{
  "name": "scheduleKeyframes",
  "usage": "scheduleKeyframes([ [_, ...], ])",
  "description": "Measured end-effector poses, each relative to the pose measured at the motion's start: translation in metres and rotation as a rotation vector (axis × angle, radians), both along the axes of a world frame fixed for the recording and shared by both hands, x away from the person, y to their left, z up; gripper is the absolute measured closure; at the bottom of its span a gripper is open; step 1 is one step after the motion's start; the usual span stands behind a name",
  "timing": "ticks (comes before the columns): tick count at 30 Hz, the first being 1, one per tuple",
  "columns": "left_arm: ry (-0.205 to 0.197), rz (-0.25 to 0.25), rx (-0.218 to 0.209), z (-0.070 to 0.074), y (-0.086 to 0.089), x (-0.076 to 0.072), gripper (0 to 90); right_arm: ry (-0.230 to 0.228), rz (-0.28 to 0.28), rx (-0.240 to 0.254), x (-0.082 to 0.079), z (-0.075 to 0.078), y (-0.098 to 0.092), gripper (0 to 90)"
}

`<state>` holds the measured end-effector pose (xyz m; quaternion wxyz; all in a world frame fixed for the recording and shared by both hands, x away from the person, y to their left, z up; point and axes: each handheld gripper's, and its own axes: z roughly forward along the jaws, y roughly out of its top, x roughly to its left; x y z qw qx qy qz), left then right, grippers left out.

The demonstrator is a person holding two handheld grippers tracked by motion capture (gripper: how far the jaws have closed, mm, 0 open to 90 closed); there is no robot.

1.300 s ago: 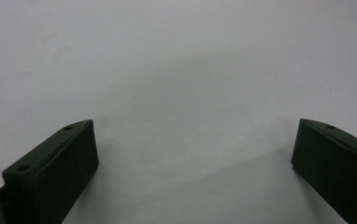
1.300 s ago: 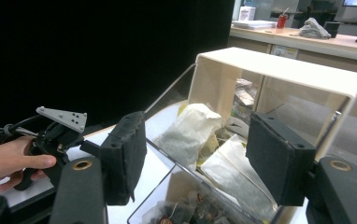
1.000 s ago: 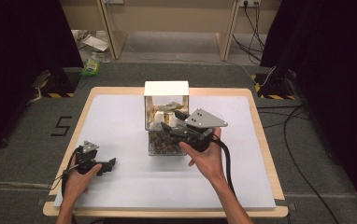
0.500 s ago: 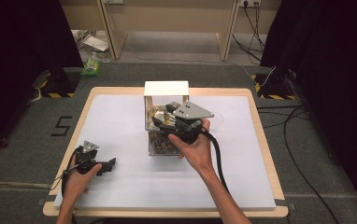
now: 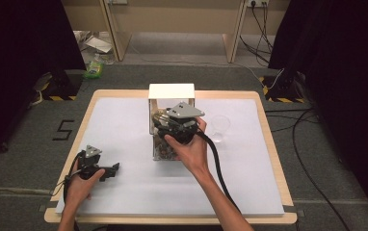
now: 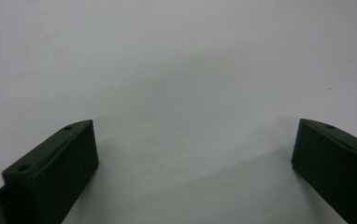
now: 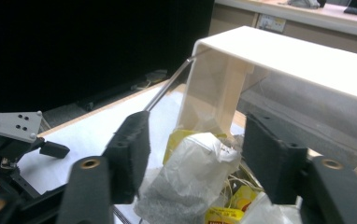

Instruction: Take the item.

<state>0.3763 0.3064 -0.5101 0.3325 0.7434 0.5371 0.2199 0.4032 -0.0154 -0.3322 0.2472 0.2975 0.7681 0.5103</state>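
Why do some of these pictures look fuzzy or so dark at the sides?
High view: the white table is lit, its surroundings fall into black. Left gripper view: soft focus, faint shadows by the fingers. Right gripper view: near fingers blurred, tea bag sharper.

The right gripper (image 7: 195, 158) hangs with its two black fingers (image 7: 130, 149) spread on either side of a white tea bag (image 7: 190, 172). Yellow tea packets (image 7: 225, 205) lie around the bag beneath a white shelf (image 7: 289, 56). At nine o'clock, the left gripper (image 7: 13, 135) rests on the white counter (image 7: 88, 130).
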Motion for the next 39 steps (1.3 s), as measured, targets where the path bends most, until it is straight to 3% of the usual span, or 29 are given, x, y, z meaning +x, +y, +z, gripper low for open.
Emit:
scheduleKeyframes([
  [7, -0.003, 0.001, -0.001, 0.0, 0.0, 0.0, 0.0, 0.008, -0.007, -0.012, -0.001, -0.002, -0.009, 69.7],
  [8, -0.003, 0.001, -0.001, 0.0, 0.0, 0.0, 0.0, 0.008, -0.007, -0.012, -0.001, -0.002, -0.009, 69.7],
  [9, -0.003, 0.001, -0.001, 0.0, 0.0, 0.0, 0.0, 0.006, 0.001, -0.005, -0.001, -0.004, -0.013, 78.2],
  [11, -0.003, 0.001, -0.001, 0.0, 0.0, 0.0, 0.0, -0.001, 0.003, -0.002, -0.001, -0.004, -0.014, 79.7],
  [13, -0.003, 0.001, -0.001, 0.0, 0.0, 0.0, 0.0, -0.008, 0.013, 0.007, -0.003, -0.003, -0.017, 87.6],
  [16, -0.004, 0.001, 0.0, 0.0, 0.0, 0.0, 0.0, -0.007, 0.028, 0.025, -0.004, -0.002, -0.02, 89.5],
  [19, -0.003, 0.001, -0.001, 0.0, 0.0, 0.0, 0.0, -0.014, 0.031, 0.03, -0.006, 0.0, -0.02, 85.1],
  [21, -0.003, 0.001, 0.001, 0.0, 0.0, 0.0, 0.0, -0.033, 0.007, 0.039, -0.008, 0.003, -0.018, 74.1],
  [23, -0.001, 0.0, 0.0, 0.0, 0.0, 0.0, 0.0, -0.018, -0.004, 0.035, -0.008, 0.005, -0.015, 65.2],
  [26, -0.001, 0.0, 0.0, 0.0, 0.0, 0.0, 0.0, -0.01, -0.001, 0.004, -0.009, 0.004, -0.006, 62.7],
  [32, -0.001, 0.0, 0.0, 0.0, 0.0, 0.0, 0.0, -0.011, -0.019, -0.076, -0.01, -0.003, 0.002, 71.8],
  [37, -0.001, 0.0, 0.0, 0.0, 0.0, 0.0, 0.0, -0.008, 0.002, -0.077, -0.01, -0.005, 0.0, 88.1],
  [39, -0.003, 0.0, -0.001, 0.0, 0.0, 0.0, 0.0, -0.012, 0.007, -0.07, -0.01, -0.006, -0.001, 90.0],
])
